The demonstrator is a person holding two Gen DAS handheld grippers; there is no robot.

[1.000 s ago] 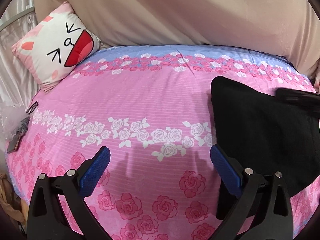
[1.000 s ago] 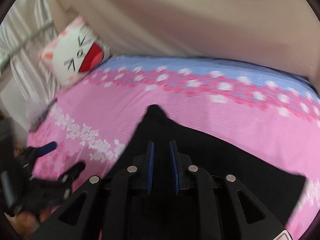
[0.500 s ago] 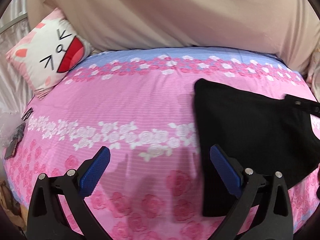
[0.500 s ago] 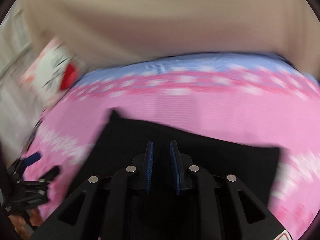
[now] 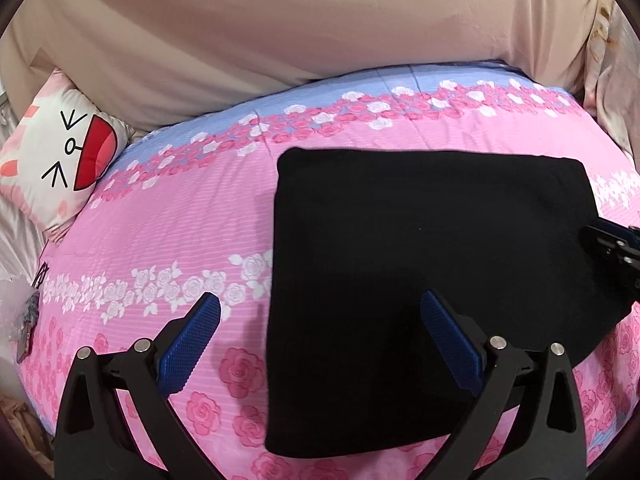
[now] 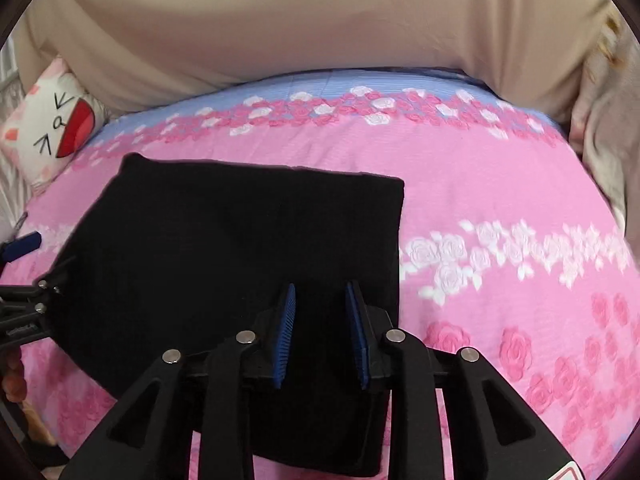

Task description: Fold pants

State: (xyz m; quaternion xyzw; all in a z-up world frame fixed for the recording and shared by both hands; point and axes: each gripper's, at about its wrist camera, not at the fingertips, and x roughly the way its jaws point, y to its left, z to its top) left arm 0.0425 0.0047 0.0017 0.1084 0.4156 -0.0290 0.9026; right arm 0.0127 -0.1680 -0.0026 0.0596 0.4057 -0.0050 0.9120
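The black pants lie folded into a flat rectangle on the pink rose bedsheet. My left gripper hovers wide open over the pants' near left edge, one pad over the sheet and the other over the cloth. In the right wrist view the pants fill the left half. My right gripper sits over their near right part. Its jaws are opening with a narrow gap, and black cloth shows between the pads without being pinched. The right gripper also shows at the pants' right edge.
A cat-face pillow leans at the back left against a beige fabric backing. Small dark items lie at the bed's left edge. The left gripper and a hand show at the left border.
Both grippers swung sideways over the bed, so the pants now sit squarely in both views as a flat rectangle. The right gripper's pads have drawn apart. The left stayed wide open.
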